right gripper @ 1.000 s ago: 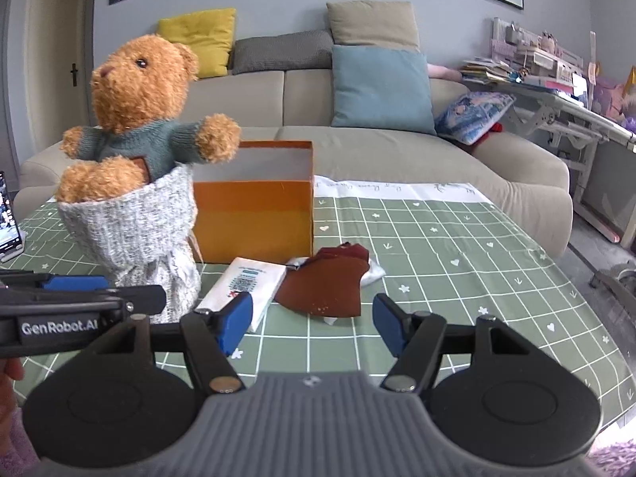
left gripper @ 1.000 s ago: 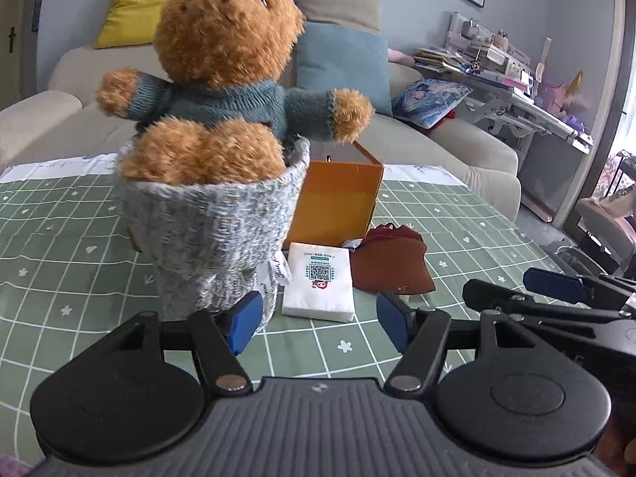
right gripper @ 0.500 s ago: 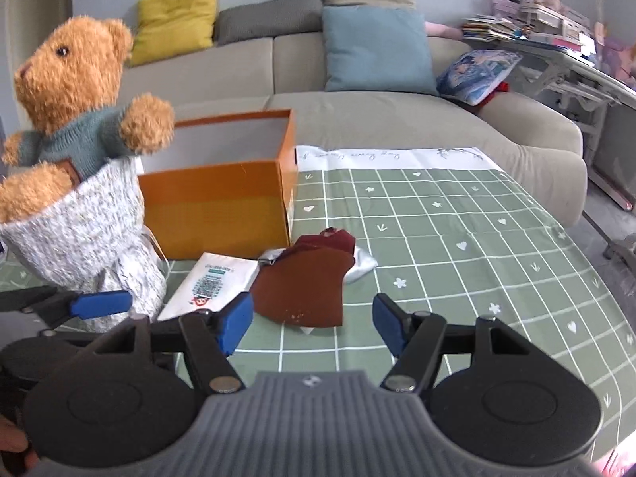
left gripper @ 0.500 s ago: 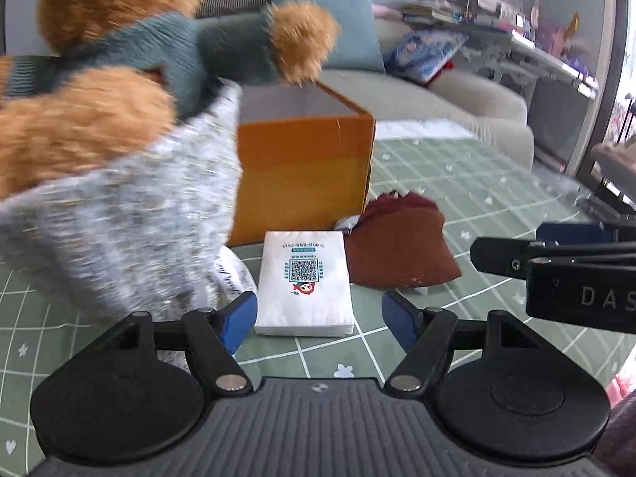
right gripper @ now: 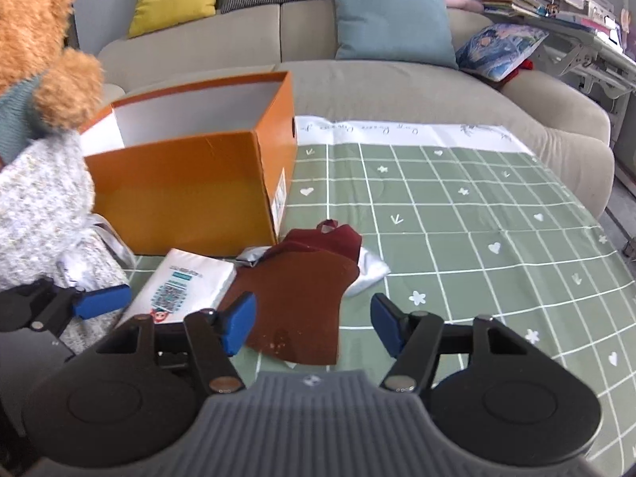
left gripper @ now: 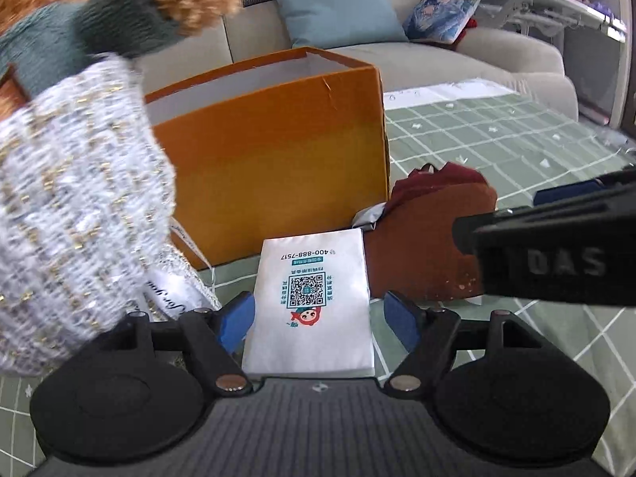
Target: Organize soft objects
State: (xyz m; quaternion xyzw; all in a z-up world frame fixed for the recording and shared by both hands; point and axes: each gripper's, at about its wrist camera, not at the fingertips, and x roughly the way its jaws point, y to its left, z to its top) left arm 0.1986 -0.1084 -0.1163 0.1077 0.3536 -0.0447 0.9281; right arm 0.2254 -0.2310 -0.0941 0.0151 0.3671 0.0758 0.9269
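Observation:
A white tissue pack lies flat on the green checked tablecloth, in front of an open orange box. My left gripper hovers low over the pack. The pack lies between its blue pads, which do not press on it, and the jaws are opening. A brown-red cloth lies beside the pack on a silvery white cloth. My right gripper is just above the brown cloth's near edge, its jaws closing and not gripping. A teddy bear in a grey knitted wrap stands at the left.
The orange box stands open-topped behind the cloths. A beige sofa with cushions runs along the table's far edge, and a cluttered desk stands at the right. The tablecloth to the right of the cloths is bare.
Both grippers have come forward and down toward the tissue pack and the brown cloth. The bear has slid to the left edge of both views. The left jaws have widened.

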